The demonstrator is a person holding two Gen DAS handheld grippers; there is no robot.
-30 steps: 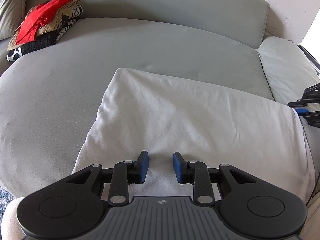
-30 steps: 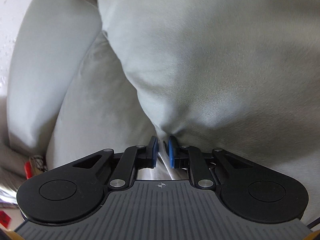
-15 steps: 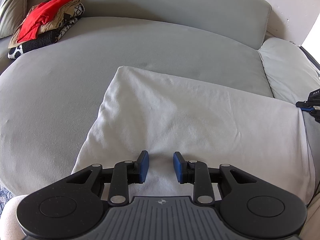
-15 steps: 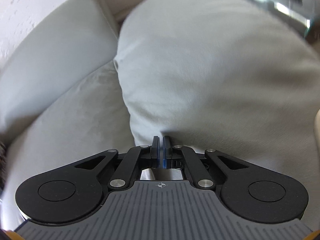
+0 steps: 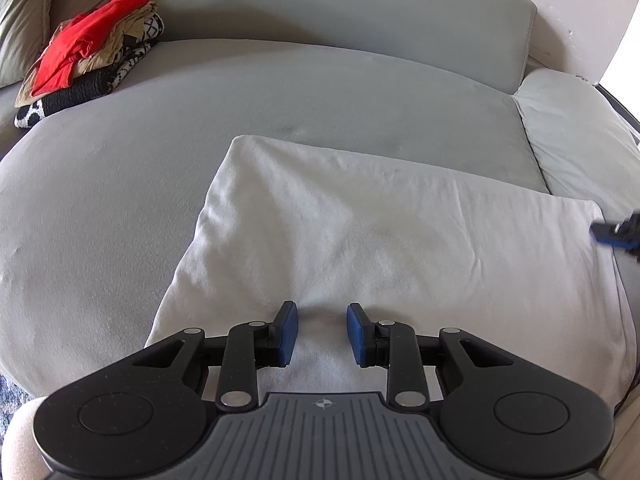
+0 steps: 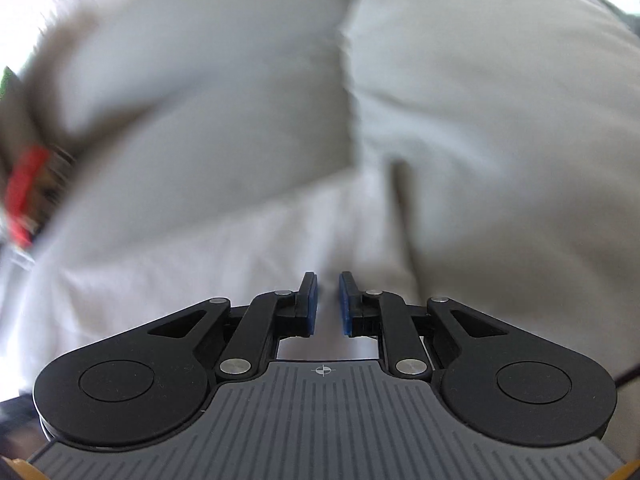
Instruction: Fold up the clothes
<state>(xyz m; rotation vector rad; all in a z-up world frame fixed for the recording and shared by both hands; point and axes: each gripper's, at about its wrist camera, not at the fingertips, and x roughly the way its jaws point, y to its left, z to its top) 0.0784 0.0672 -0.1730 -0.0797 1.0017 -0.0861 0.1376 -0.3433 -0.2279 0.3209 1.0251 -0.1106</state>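
White cloth (image 5: 380, 240), folded into a broad flat panel, lay across the near half of a grey sofa seat (image 5: 160, 140). Its far corner pointed toward 11 o'clock, and its near edge ran under the camera at 6 o'clock. The left gripper (image 5: 322, 334) sat low over that near edge. Its blue pads (image 5: 288, 332) stood a moderate way apart, with the fabric passing flat beneath them and nothing pinched between.

At 3 o'clock in the left wrist view, the tip of the right gripper (image 5: 616, 234) reached the cloth's right-hand edge, beside the pale armrest (image 5: 572, 128). A pile of clothes (image 5: 88, 56) topped with a red garment rested at 10 o'clock, well apart from the cloth and against the back cushion (image 5: 320, 12).

The right wrist view was heavily smeared. There the right gripper (image 6: 328, 304) showed its jaws narrowly parted, with a slim strip of white fabric (image 6: 180, 260) visible through the gap. The pads did not appear to press on it, though the blur left that uncertain. The armrest bulked at 1 o'clock, and a red streak (image 6: 24, 192), probably the pile, sat at 9 o'clock.
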